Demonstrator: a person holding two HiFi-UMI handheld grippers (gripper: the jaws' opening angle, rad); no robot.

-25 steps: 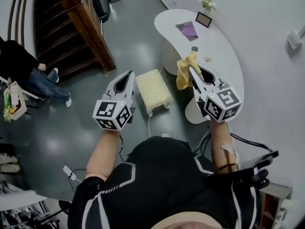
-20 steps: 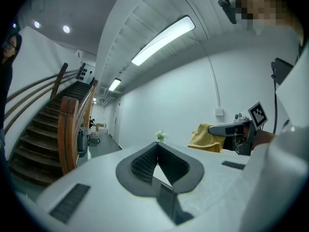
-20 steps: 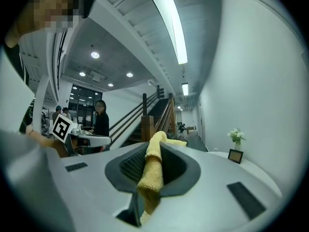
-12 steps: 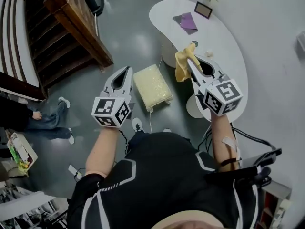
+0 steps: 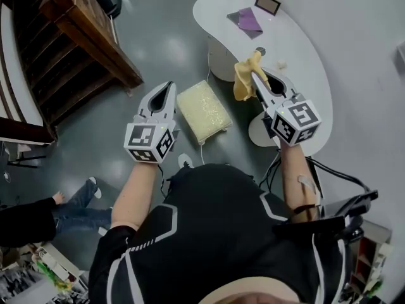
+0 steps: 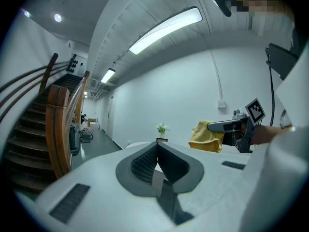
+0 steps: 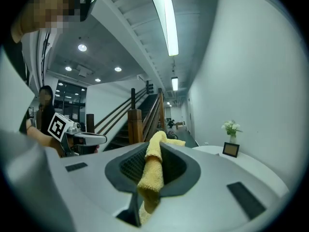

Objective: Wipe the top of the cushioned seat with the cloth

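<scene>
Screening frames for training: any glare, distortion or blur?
Head view: sharp, soft light glare on the floor. Left gripper view: heavy fisheye, black vignette corners, ceiling light strip blown out. Right gripper view: same fisheye; cloth in the jaws reads crisp.

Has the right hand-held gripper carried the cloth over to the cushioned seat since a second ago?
No. The right hand-held gripper still holds the yellow cloth over the white table edge, right of the cushioned seat, not above it.

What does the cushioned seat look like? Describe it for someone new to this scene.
Find the curved white table in the head view. On the grey floor left of it sits the cushioned seat: a low rectangular stool, the only pale-yellow padded block standing on the floor.
</scene>
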